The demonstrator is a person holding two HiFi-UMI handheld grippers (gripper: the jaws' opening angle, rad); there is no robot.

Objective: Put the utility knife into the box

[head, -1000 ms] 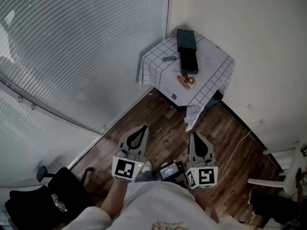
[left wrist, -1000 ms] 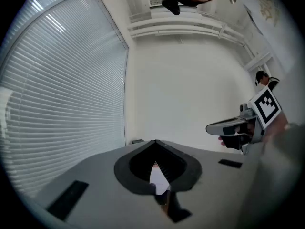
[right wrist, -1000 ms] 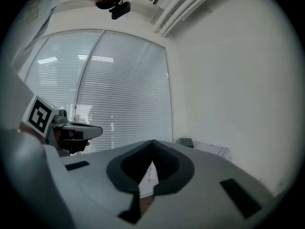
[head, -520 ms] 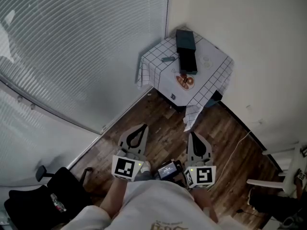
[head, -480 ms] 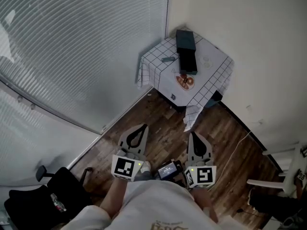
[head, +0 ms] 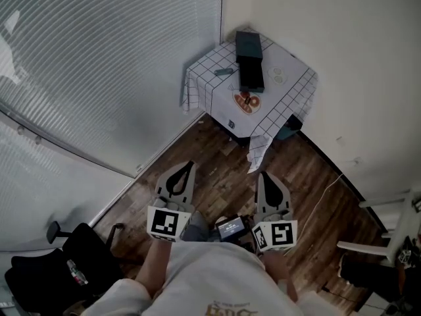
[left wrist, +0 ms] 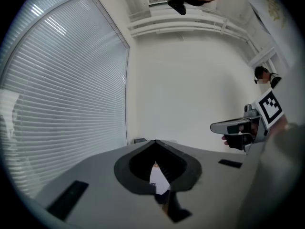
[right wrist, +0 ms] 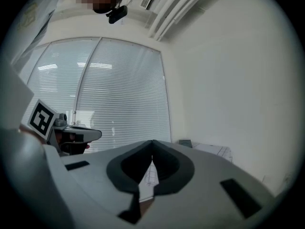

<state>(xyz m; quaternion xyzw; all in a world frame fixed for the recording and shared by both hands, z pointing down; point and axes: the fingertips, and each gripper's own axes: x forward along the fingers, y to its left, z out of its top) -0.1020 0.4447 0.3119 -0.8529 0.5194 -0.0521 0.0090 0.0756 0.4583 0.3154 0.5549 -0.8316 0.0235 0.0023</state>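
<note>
The counter (head: pixel 295 71) stands in the room's corner under a checked cloth (head: pixel 197 94). The knife (head: pixel 223 72) lies on the counter's blind-side part, just beside the box (head: pixel 250 74) and apart from it. The box is a dark oblong near the counter's middle. A second dark oblong (head: pixel 247 43), perhaps its lid, lies at the counter's corner-side end, touching or nearly touching the box. A small orange thing (head: pixel 245 101) sits on the counter's near part, just beside the box's near end.

Both claws hang over the wood floor (head: pixel 220 153), well apart from the counter and pointing toward it. The left claw (head: pixel 191 164) is pressed together and holds nothing: its own view shows the tips of the left claw (left wrist: pixel 155 141) meeting, with only a slice of the counter's cloth seen through the hollow below them. The right claw (head: pixel 261 174) is likewise pressed together and empty: in its view the tips (right wrist: pixel 152 141) touch, and the counter (right wrist: pixel 212 150) shows beyond them, with a dark box (right wrist: pixel 185 143) on it.

A blind (head: pixel 99 58) runs along the wall on the counter's left. A black chair (head: pixel 59 268) stands far from the counter, at the person's left.
</note>
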